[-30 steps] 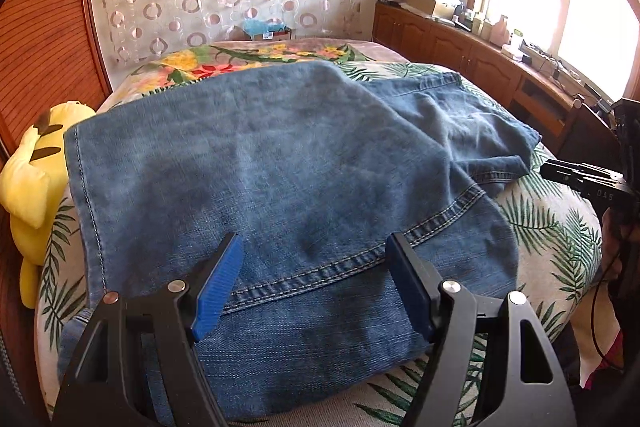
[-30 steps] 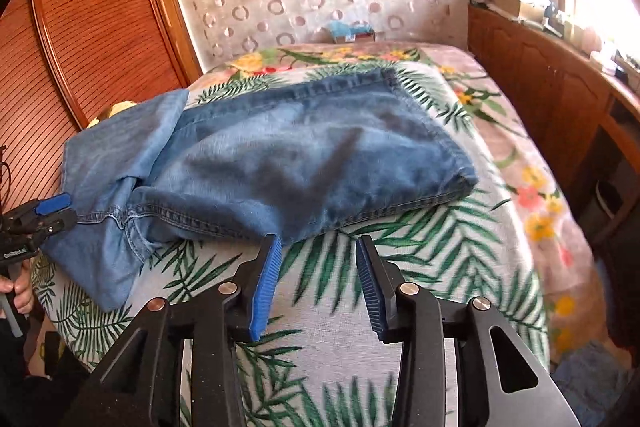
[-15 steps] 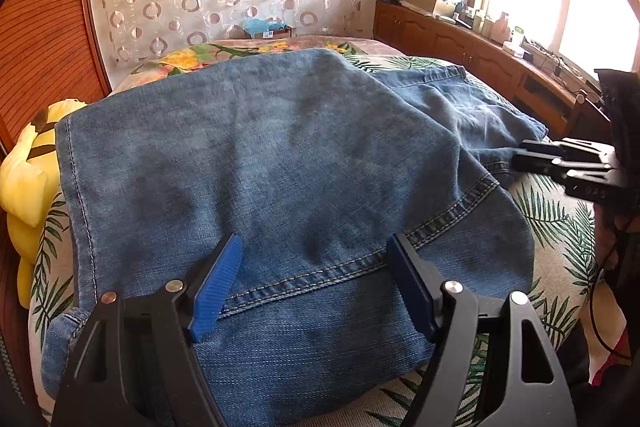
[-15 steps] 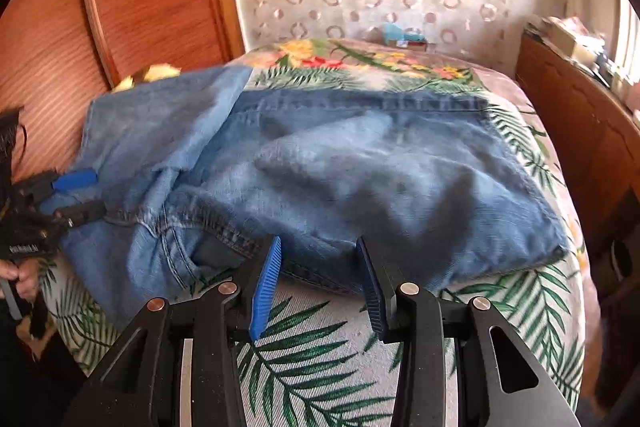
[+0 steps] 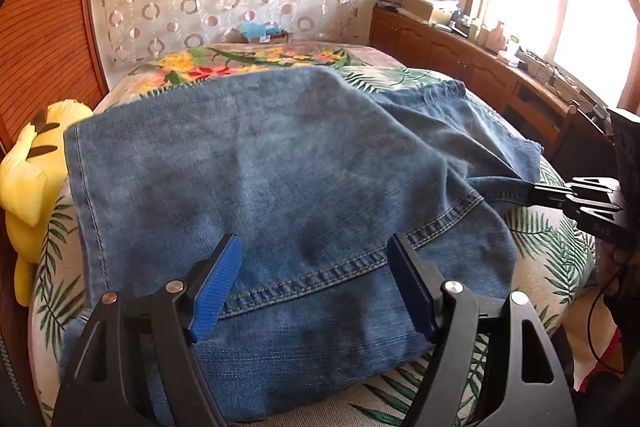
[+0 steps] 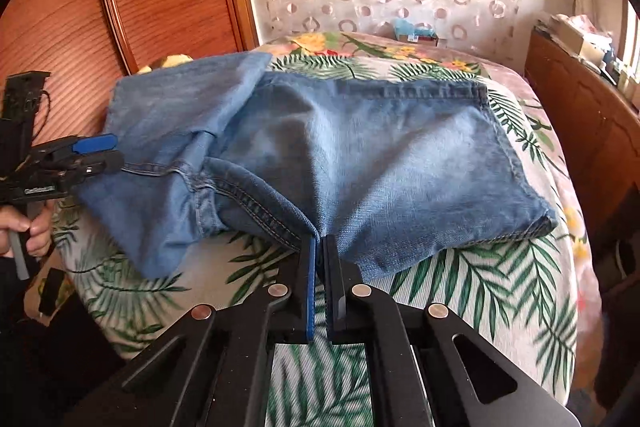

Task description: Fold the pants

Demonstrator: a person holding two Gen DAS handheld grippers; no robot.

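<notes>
Pants (image 6: pixel 360 155): blue denim, laid across the near part of the bed (image 6: pixel 500 291), already doubled over, with a looser flap toward the bed's left edge.
Right gripper (image 6: pixel 319 247): fingers are pressed together on the stitched near edge of the denim, judged as a hold taken so that this edge can be lifted and carried over.
Left gripper (image 5: pixel 314 287): fingers are spread wide, with a seam lying between them; nothing is pinched, and contact with the cloth cannot be told.
Edges: the waistband hem is seen straight toward the far side; the near fold runs close to the bed's near edge.
Open room: bare floral sheet is left beyond the denim toward the headboard end and along the right edge.
Hazard: a yellow plush toy (image 5: pixel 28 179) sits at the left edge, just beside the cloth.
</notes>
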